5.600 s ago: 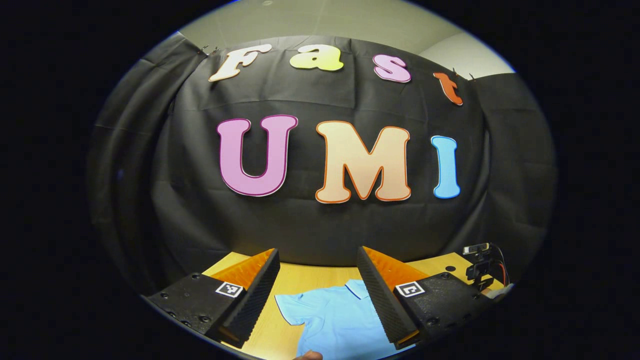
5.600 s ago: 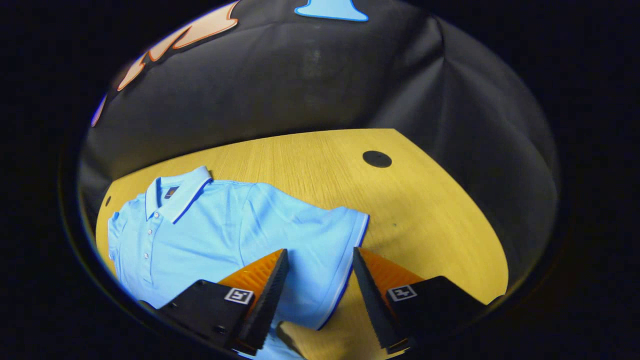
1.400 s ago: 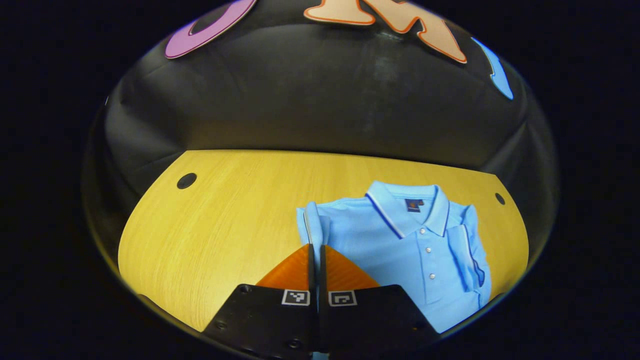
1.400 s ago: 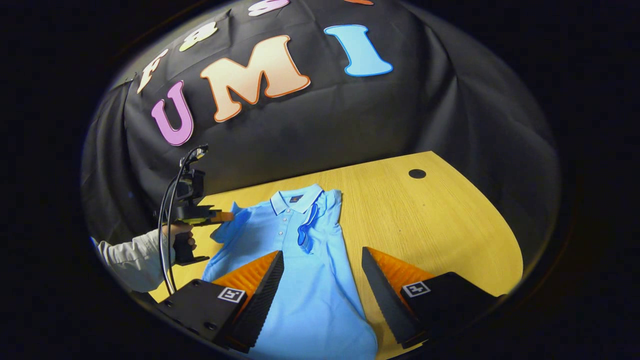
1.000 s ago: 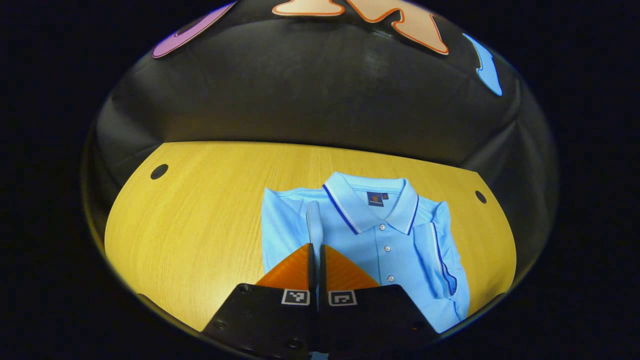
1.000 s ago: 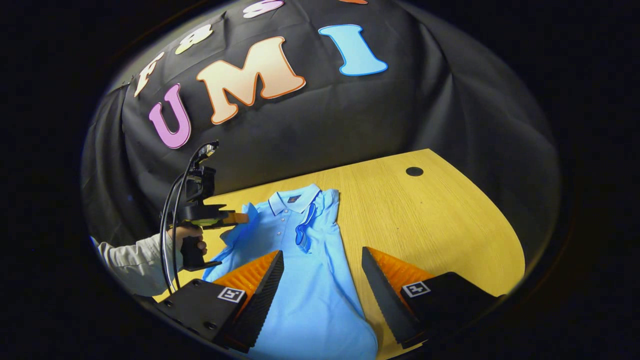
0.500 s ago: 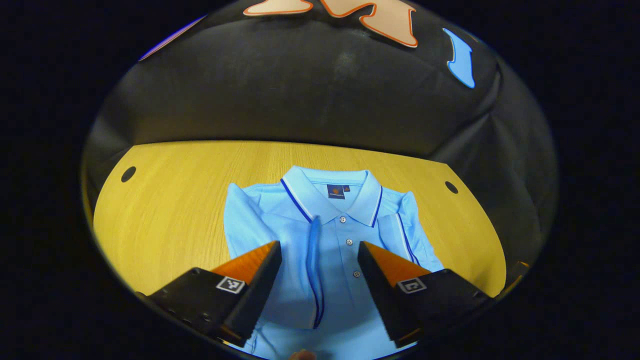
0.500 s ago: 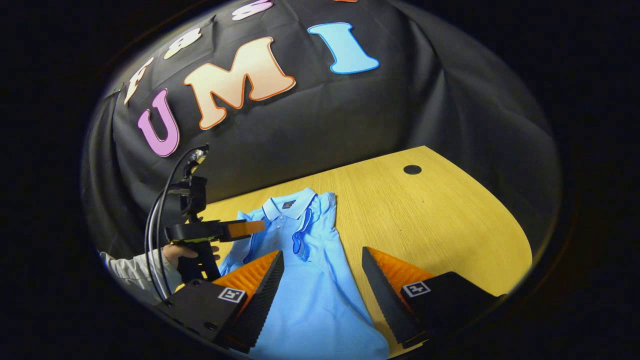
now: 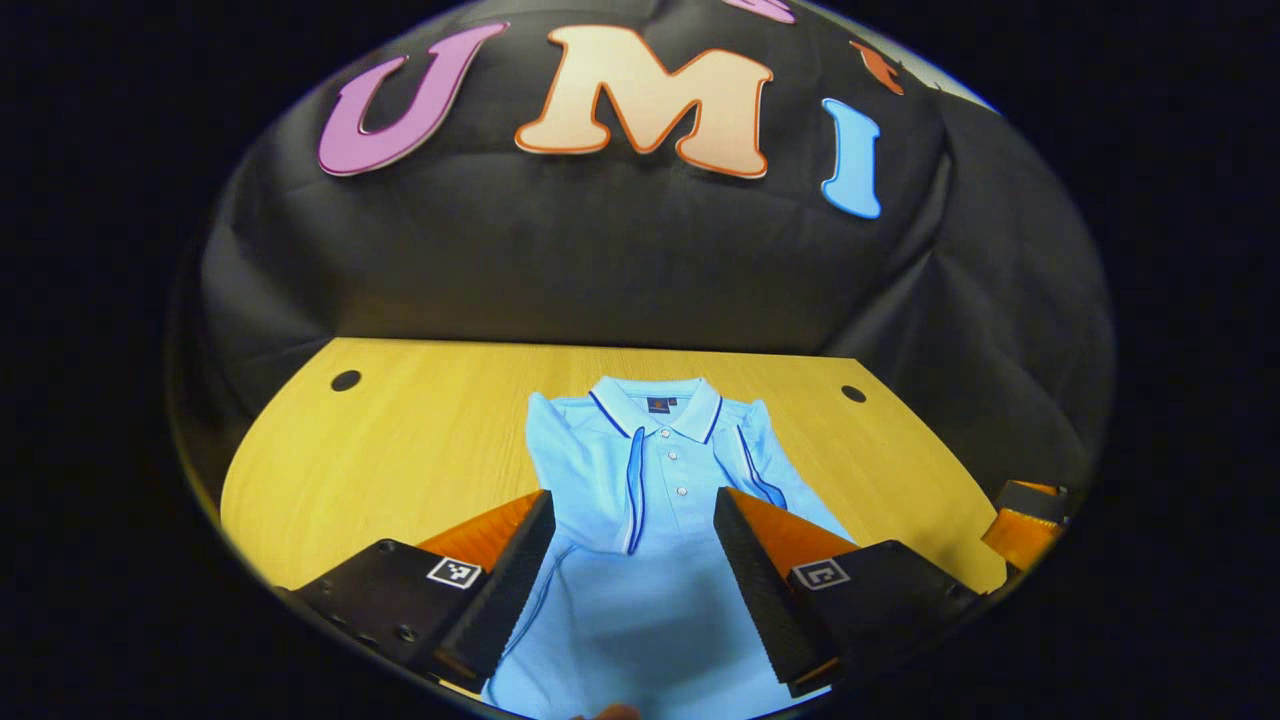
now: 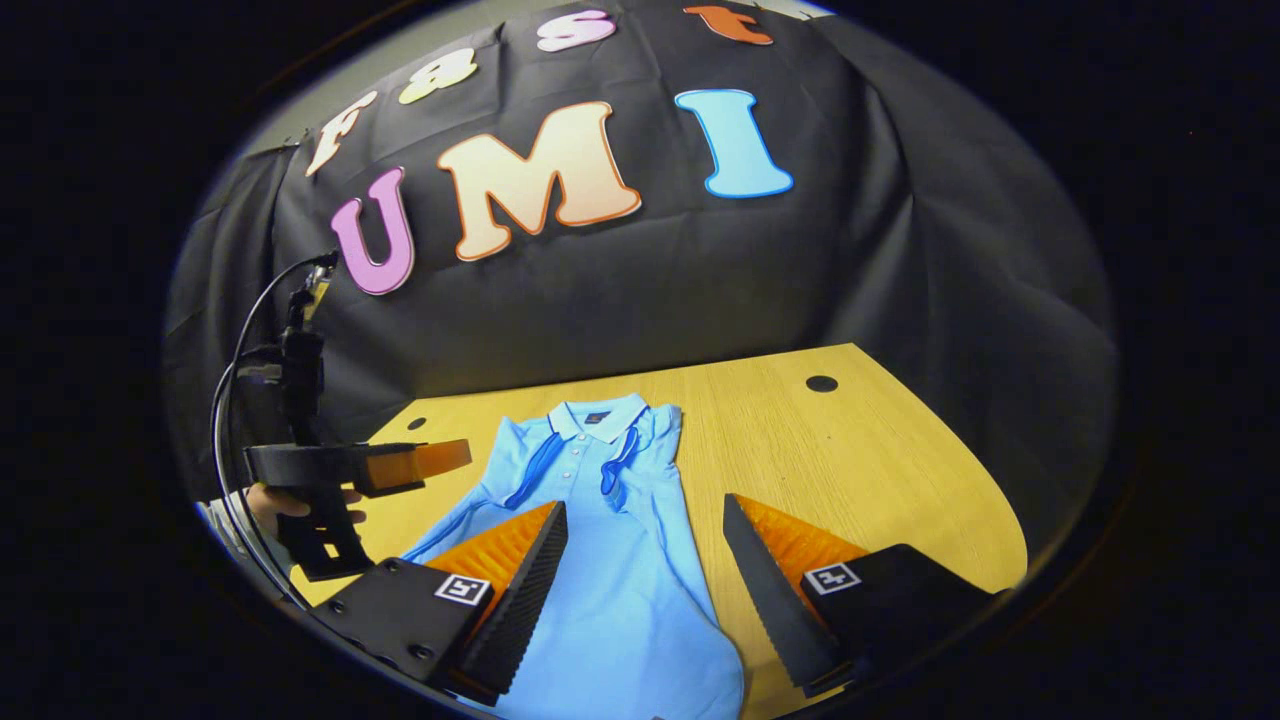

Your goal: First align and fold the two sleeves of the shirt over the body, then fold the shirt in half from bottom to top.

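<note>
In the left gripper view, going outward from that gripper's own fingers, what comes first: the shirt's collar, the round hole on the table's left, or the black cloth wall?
1. Collar, straight ahead, beyond the left gripper.
2. Round hole, off left on the table.
3. Black cloth wall, behind the table.

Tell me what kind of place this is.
Probably a staged recording booth, not a home: a black cloth wall hangs behind a bare wooden table, a single blue shirt is laid out on it, and a person works over it with a hand-held gripper.
</note>
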`<state>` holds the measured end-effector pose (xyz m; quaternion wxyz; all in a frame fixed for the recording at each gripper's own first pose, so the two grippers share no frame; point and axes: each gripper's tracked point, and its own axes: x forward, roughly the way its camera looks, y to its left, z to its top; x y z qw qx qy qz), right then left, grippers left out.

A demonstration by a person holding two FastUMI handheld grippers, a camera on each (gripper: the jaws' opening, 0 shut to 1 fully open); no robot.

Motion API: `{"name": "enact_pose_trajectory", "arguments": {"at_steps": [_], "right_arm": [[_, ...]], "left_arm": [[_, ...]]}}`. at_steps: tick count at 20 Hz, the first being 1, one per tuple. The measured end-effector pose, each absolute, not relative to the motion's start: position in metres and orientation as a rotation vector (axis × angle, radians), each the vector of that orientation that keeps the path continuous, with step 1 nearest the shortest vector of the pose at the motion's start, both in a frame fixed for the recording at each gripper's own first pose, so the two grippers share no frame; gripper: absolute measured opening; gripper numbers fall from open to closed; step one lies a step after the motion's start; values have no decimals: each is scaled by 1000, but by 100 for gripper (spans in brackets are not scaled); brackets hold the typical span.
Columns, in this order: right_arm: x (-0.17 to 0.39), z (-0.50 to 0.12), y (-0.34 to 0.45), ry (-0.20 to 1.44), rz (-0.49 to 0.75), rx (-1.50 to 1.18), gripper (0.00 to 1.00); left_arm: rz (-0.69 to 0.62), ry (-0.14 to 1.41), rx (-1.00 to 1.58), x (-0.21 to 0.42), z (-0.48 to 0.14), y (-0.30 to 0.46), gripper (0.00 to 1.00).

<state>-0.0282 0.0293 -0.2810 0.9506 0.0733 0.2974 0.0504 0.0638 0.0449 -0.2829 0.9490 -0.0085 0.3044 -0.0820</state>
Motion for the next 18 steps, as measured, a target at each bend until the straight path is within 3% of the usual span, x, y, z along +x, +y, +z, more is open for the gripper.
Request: {"name": "enact_pose_trajectory", "arguments": {"at_steps": [9, 18], "right_arm": [[-105, -260, 19, 585, 122, 60, 98], [-186, -310, -3, 703, 38, -26, 98]], "left_arm": [[-89, 614, 34, -71, -270, 76, 96], [-54, 733, 91, -169, -306, 103, 96]]}}
